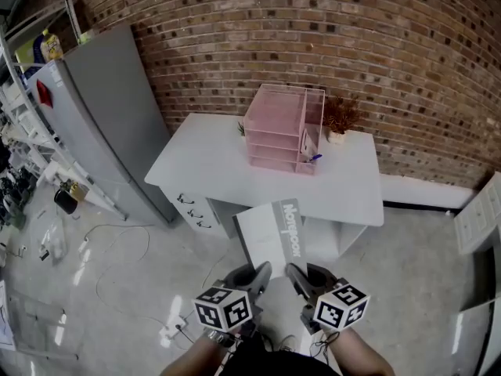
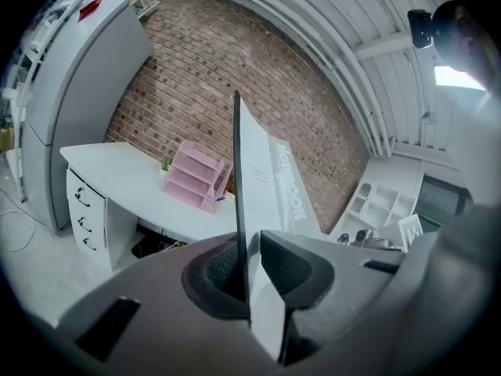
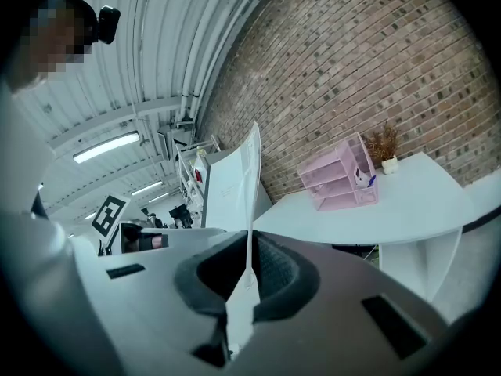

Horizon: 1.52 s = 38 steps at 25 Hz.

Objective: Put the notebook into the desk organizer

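A grey-white notebook [image 1: 274, 233] is held in the air in front of the white desk [image 1: 219, 171], between me and it. My left gripper [image 1: 259, 276] is shut on its near left edge and my right gripper [image 1: 295, 276] on its near right edge. In the left gripper view the notebook [image 2: 270, 186] stands edge-on, clamped between the jaws of the left gripper [image 2: 249, 269]. The right gripper [image 3: 249, 276] pinches a thin edge of the notebook [image 3: 233, 180]. The pink desk organizer [image 1: 280, 128] stands at the back of the desk, an arm's reach beyond the notebook, also visible as the organizer [image 2: 196, 177] and the organizer [image 3: 342, 175].
A small dried plant in a pot [image 1: 340, 117] stands right of the organizer. A tall grey cabinet [image 1: 102, 124] is left of the desk, and drawers [image 1: 192, 208] sit under the desk's left side. Cables lie on the floor [image 1: 117, 257]. A brick wall runs behind.
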Each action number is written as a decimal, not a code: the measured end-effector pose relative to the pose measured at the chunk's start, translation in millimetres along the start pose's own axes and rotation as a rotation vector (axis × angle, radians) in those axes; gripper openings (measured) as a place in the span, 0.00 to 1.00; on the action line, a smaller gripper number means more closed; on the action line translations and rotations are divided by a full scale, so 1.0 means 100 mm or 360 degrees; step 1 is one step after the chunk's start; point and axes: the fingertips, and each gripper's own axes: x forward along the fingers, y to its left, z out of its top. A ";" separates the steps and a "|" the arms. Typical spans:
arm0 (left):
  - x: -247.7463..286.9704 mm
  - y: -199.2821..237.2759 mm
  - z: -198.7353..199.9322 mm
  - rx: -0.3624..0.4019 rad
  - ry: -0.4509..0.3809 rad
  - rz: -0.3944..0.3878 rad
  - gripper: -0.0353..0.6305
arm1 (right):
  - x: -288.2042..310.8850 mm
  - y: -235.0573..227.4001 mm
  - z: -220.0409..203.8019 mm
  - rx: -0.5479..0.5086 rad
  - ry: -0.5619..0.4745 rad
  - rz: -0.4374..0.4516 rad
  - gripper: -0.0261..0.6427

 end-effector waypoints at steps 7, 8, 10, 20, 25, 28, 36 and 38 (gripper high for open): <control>0.02 0.43 0.15 -0.0023 0.0033 0.0005 0.12 | 0.46 0.00 -0.01 0.0037 0.0024 -0.0012 0.06; 0.03 0.50 0.17 -0.0026 0.0039 0.0004 0.12 | 0.53 -0.01 -0.02 0.0044 0.0026 -0.0016 0.06; 0.05 0.63 0.22 -0.0032 0.0050 0.0000 0.12 | 0.67 -0.02 -0.02 0.0059 0.0029 -0.0025 0.06; 0.19 1.31 0.58 -0.0040 0.0091 -0.0037 0.12 | 1.43 -0.09 0.08 0.0127 0.0009 -0.0065 0.06; 0.24 1.51 0.75 -0.0024 0.0097 -0.0071 0.12 | 1.67 -0.10 0.17 0.0116 -0.0018 -0.0084 0.06; 0.26 1.58 0.82 -0.0011 0.0103 -0.0084 0.12 | 1.77 -0.10 0.20 0.0116 -0.0027 -0.0092 0.06; 0.30 1.71 0.97 -0.0013 0.0090 -0.0084 0.12 | 1.95 -0.13 0.30 0.0112 -0.0016 -0.0073 0.06; 0.34 1.74 1.01 -0.0019 0.0084 -0.0076 0.12 | 2.00 -0.16 0.33 0.0111 -0.0005 -0.0062 0.06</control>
